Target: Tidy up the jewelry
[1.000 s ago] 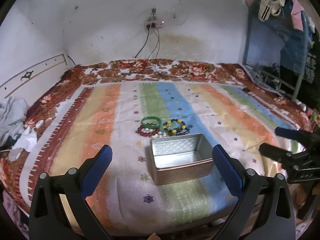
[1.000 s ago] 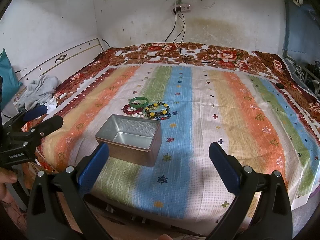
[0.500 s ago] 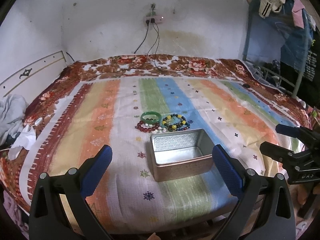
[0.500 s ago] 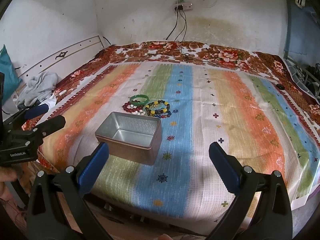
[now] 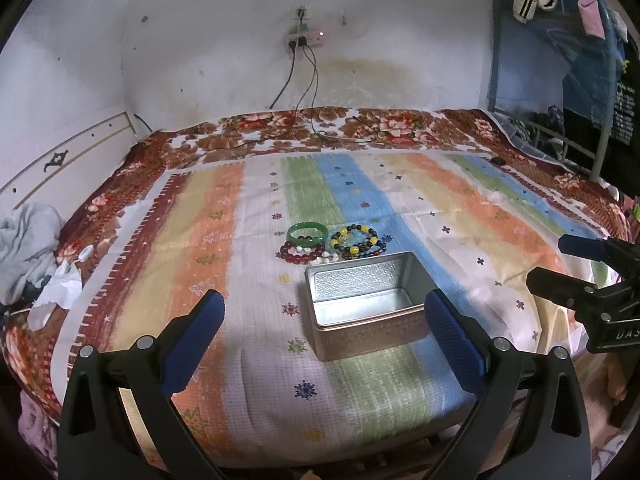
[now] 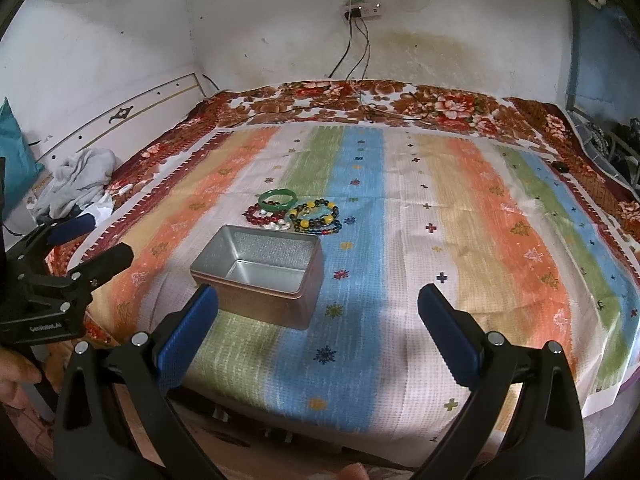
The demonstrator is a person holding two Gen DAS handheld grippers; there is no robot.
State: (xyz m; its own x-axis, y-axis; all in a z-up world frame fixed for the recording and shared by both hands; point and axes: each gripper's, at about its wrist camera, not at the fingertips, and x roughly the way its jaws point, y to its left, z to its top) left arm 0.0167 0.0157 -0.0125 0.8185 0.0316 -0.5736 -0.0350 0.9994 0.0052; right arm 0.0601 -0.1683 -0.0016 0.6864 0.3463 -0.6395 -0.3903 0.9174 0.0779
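Note:
An open, empty metal tin [image 5: 362, 306] [image 6: 262, 274] rests on the striped bedspread. Just beyond it lies a cluster of bracelets: a green bangle [image 5: 307, 232] [image 6: 277, 199], a dark red beaded bracelet [image 5: 301, 253] [image 6: 258, 216] and a yellow-and-black beaded bracelet [image 5: 355, 240] [image 6: 316, 216]. My left gripper [image 5: 324, 334] [image 6: 90, 240] hangs open near the bed's front edge, short of the tin, holding nothing. The right gripper [image 6: 318, 332] [image 5: 560, 262] is open too, to the right of the tin, with nothing between its fingers.
The striped cloth [image 6: 460, 220] covers a bed with a floral blanket [image 5: 340, 128] toward the wall. Crumpled grey clothes [image 5: 28, 240] [image 6: 80, 184] lie at the left edge. Cables [image 5: 304, 92] hang from a wall socket. A metal rack with clothing [image 5: 560, 80] stands at right.
Both grippers have eased slightly forward and upward, so the tin and bracelets sit a little lower in view. Both stay open and nothing has been picked up.

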